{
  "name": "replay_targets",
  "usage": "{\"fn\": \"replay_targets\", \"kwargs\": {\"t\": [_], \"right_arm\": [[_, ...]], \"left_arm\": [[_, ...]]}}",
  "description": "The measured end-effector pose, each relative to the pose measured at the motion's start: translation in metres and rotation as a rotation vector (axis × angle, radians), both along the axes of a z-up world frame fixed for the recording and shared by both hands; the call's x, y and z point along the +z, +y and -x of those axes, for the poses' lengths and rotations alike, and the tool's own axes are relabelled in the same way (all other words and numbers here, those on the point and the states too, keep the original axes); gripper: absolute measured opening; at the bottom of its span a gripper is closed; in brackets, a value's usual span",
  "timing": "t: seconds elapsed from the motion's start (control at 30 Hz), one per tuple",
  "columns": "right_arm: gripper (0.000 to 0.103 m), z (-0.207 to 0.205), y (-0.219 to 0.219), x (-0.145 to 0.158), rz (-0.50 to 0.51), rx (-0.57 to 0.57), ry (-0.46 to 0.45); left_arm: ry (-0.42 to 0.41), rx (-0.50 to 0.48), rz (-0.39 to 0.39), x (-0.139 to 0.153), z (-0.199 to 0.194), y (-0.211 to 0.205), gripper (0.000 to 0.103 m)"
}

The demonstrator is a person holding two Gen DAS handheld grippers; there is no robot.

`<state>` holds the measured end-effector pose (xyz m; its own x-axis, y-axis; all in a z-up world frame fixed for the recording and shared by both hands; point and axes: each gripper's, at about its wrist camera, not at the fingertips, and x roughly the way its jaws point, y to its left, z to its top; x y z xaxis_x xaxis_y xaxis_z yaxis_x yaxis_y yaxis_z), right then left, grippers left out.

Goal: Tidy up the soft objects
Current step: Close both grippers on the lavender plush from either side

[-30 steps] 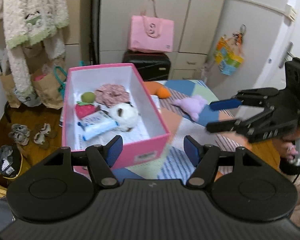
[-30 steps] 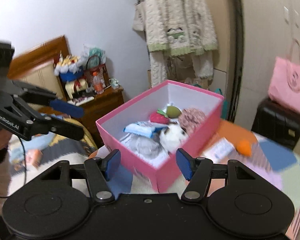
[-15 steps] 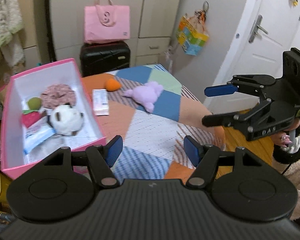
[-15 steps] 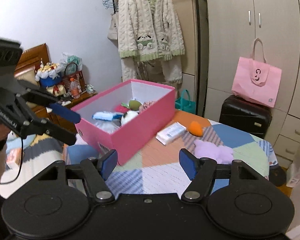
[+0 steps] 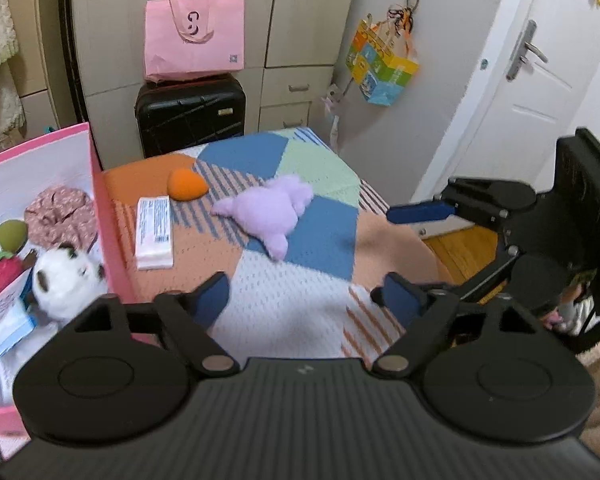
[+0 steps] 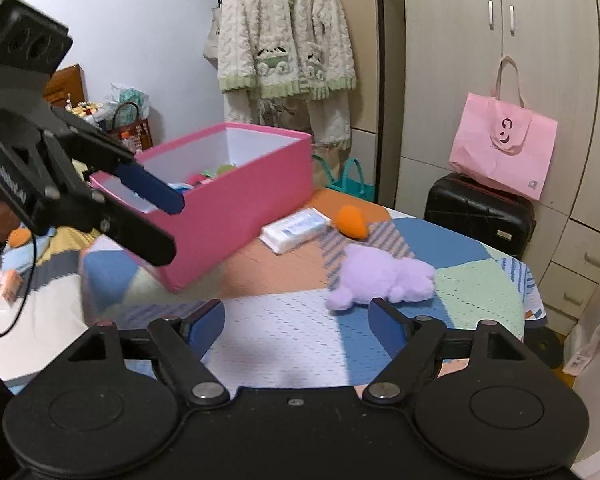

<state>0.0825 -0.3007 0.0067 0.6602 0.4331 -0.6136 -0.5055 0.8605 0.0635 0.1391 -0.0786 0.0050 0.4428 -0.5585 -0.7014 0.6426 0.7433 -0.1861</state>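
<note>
Both sets of fingers are empty and opening up right now. The left gripper (image 5: 300, 294) and right gripper (image 6: 296, 320) have nothing between the blue pads, just patchwork cloth on the bench (image 5: 292, 304) underneath.

Next target is probably the purple plush (image 6: 384, 278), lying flat near the middle of the bench, well clear of the pink box (image 6: 236, 200). Looks super light and squishy, so it should compress a lot; pinching across the fat body seems smarter than grabbing a floppy limb, which would likely just stretch and slip. Nothing fragile about it.

Closer to the box there's an orange plush (image 5: 186, 184), small and rounded, and right beside the box wall a tissue pack (image 5: 154, 226), which is soft but flat and in slick wrap, so the long edges look like the best hold.

Inside the box: a panda plush (image 5: 66, 278), a strawberry toy (image 5: 2, 274), a green ball-ish thing (image 5: 10, 234), a pinkish floral fabric piece (image 5: 60, 216) and a blue-white packet (image 5: 4, 322). Still room in there.
</note>
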Motion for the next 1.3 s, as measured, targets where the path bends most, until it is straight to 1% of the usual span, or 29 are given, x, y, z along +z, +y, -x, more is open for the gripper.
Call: {"fn": "replay_targets", "kwargs": {"t": [0.13,0.2,0.27,0.47,0.53,0.6,0.7,0.8,0.93,1.0,1.1,1.13,1.23,1.27,1.3], "right_arm": [[0.084,-0.020,-0.007,-0.016,0.025,0.003,-0.007],[0.088,-0.030,-0.012,-0.024,0.035,-0.001,-0.015],[0.089,-0.038,-0.015,-0.031,0.041,-0.003,-0.030],[0.091,-0.062,-0.015,-0.048,0.049,0.009,-0.053],[0.091,-0.071,-0.014,-0.053,0.049,0.013,-0.049],[0.092,-0.080,-0.013,-0.057,0.046,0.009,-0.040],[0.094,-0.092,-0.013,-0.066,0.047,0.002,-0.015],[0.095,-0.099,-0.012,-0.071,0.063,0.000,-0.003],[0.096,-0.107,-0.011,-0.076,0.096,0.008,0.001],[0.097,-0.112,-0.013,-0.079,0.105,0.010,0.007],[0.098,-0.120,-0.013,-0.084,0.122,0.025,0.038],[0.098,-0.122,-0.012,-0.086,0.136,0.039,0.051],[0.098,-0.125,-0.010,-0.090,0.149,0.070,0.060],[0.098,-0.126,-0.010,-0.091,0.142,0.070,0.064],[0.098,-0.126,-0.011,-0.091,0.135,0.071,0.067]], "left_arm": [[-0.035,0.022,-0.001,-0.012,-0.014,-0.014,0.088],[-0.040,0.031,-0.002,-0.018,-0.021,-0.021,0.089],[-0.033,0.041,0.003,-0.026,-0.029,-0.027,0.089],[0.033,0.086,0.074,-0.053,-0.054,-0.033,0.091],[0.066,0.090,0.079,-0.064,-0.063,-0.038,0.091],[0.095,0.123,0.079,-0.076,-0.074,-0.043,0.091],[0.085,0.163,0.079,-0.087,-0.086,-0.048,0.091],[0.105,0.188,0.118,-0.094,-0.098,-0.048,0.091],[0.161,0.210,0.177,-0.105,-0.113,-0.052,0.091],[0.148,0.227,0.177,-0.109,-0.115,-0.056,0.090],[0.049,0.254,0.116,-0.113,-0.113,-0.064,0.090],[0.036,0.255,0.102,-0.114,-0.113,-0.065,0.089],[0.045,0.251,0.103,-0.118,-0.114,-0.065,0.086],[0.059,0.247,0.111,-0.119,-0.115,-0.065,0.081],[0.071,0.244,0.114,-0.121,-0.116,-0.065,0.078]]}}
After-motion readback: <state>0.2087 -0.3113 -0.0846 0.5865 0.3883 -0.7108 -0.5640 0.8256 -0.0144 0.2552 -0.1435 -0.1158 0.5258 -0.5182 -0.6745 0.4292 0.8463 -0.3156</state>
